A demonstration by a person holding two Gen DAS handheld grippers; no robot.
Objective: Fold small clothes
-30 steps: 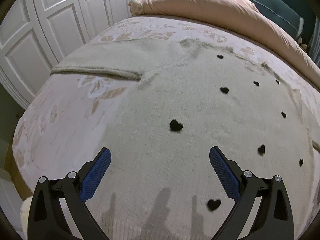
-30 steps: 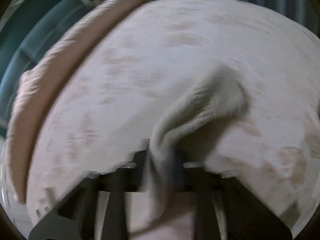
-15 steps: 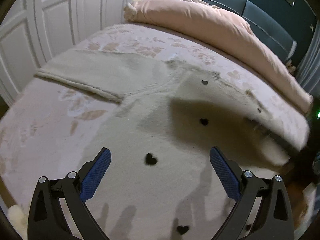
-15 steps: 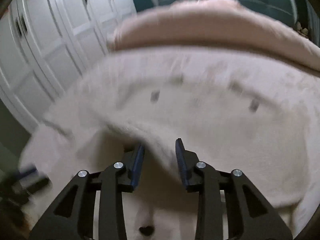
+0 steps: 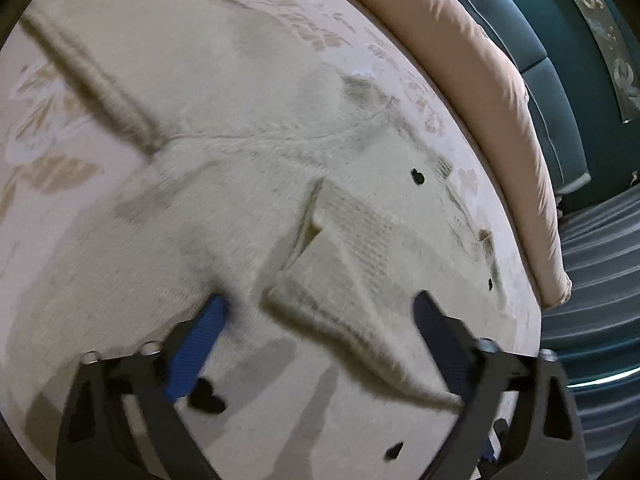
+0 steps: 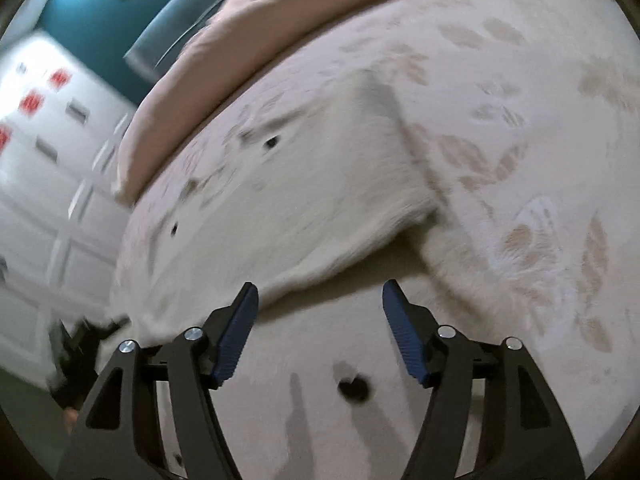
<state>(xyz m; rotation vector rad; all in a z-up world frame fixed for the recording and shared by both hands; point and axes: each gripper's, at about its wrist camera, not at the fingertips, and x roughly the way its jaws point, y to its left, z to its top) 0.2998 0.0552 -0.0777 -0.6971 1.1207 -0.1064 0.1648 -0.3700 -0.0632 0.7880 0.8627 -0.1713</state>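
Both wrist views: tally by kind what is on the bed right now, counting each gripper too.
Sweater: 1
Pink quilt: 1
Grippers: 2 (left gripper, right gripper)
Total: 4

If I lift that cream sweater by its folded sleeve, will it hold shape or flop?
Likely flop: the sleeve already lies creased and limp across the sweater. Its fuzzy knit probably grips rather than slips. It looks light, so it may drag along the bed.
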